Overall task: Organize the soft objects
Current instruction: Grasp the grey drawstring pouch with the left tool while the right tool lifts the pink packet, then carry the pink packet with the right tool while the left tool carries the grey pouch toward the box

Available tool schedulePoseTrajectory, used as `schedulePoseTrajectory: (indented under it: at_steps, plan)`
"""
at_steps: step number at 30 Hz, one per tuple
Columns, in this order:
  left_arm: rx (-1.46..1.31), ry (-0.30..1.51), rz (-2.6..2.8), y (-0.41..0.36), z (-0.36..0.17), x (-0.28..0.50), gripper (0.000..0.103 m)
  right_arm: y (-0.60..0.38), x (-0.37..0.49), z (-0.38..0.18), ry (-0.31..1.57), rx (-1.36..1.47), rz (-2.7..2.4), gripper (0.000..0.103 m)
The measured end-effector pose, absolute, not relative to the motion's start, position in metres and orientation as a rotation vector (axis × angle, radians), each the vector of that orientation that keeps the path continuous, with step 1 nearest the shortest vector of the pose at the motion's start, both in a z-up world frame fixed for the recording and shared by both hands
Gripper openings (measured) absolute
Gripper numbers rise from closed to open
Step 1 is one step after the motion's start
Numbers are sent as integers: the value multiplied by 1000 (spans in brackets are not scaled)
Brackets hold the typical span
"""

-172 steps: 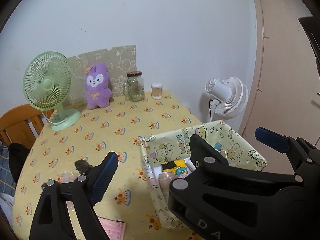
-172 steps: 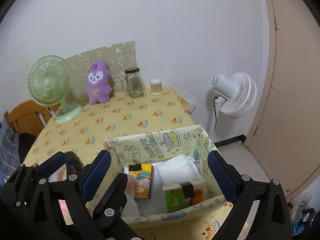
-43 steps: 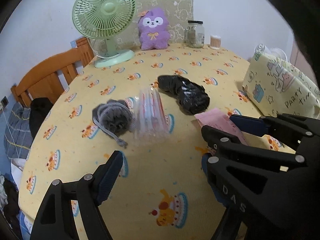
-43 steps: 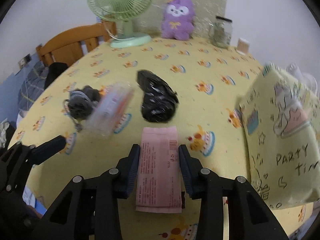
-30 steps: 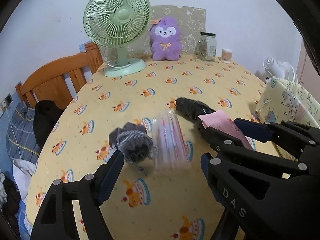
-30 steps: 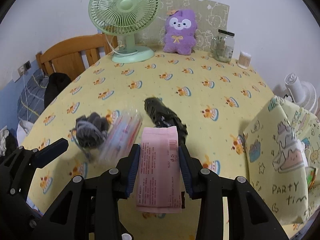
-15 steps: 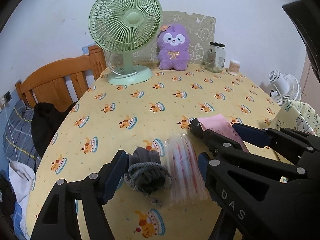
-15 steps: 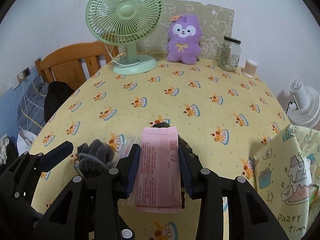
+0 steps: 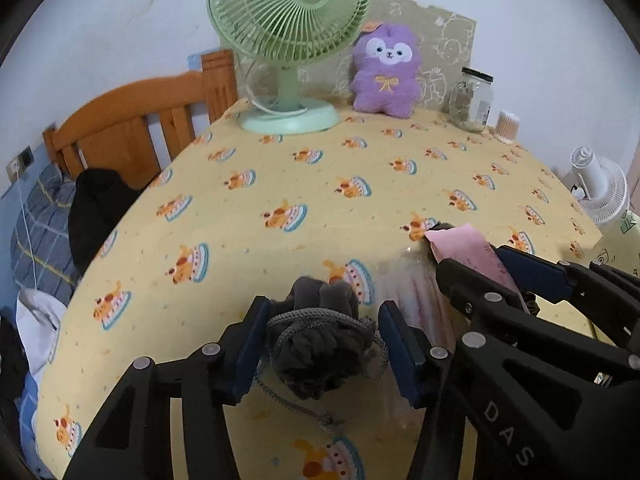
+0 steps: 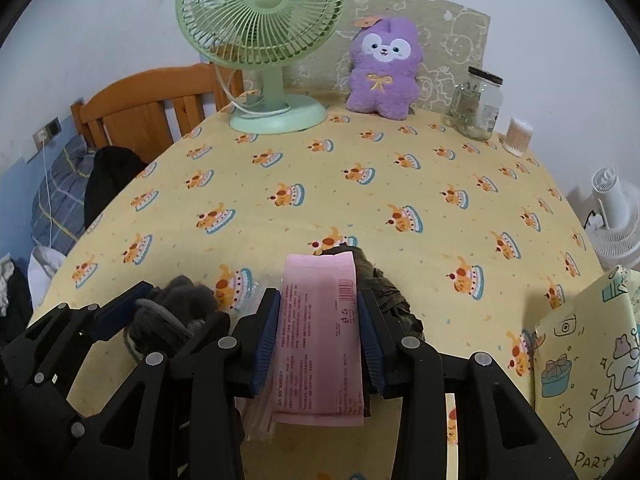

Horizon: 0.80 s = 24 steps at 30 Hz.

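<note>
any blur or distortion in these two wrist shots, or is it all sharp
Both views are fisheye: dark corners, and the yellow tablecloth bulges like a dome. Left wrist view: the clear plastic packet looks smeared, while the grey drawstring pouch is sharp. Right wrist view: the pink packet has crisp print.

Tabletop point(image 10: 360, 200) yellow with orange-and-blue cake print. Desk fan point(image 10: 260, 20) pale green. Plush toy point(image 10: 382, 68) purple, yellow bow. Packet point(image 10: 318, 344) pink with dark print. Pouch point(image 9: 316, 344) dark grey. Fabric bin point(image 10: 584, 360) pale yellow, cartoon doodles. Fingers point(image 9: 250, 352) black, blue pads.
</note>
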<state>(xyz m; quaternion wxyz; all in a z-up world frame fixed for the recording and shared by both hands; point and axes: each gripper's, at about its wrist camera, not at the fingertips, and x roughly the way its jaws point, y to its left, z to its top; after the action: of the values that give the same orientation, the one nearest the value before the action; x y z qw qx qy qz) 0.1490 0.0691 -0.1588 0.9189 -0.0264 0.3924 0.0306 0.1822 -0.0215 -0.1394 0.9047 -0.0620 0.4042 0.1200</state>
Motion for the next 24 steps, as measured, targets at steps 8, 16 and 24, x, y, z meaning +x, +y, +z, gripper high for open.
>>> schedulePoseTrajectory:
  at_steps: [8,16,24]
  plan:
    - [-71,805,74,70,-156,133,42,-20,171,-139,831,-130,276,42]
    - [-101,793,19,59,-141,114,41,-29,155,-130,831,-101,258,42]
    - [-80,742,-32,38,-122,98,42,-47,135,-111,779,-94,220,42]
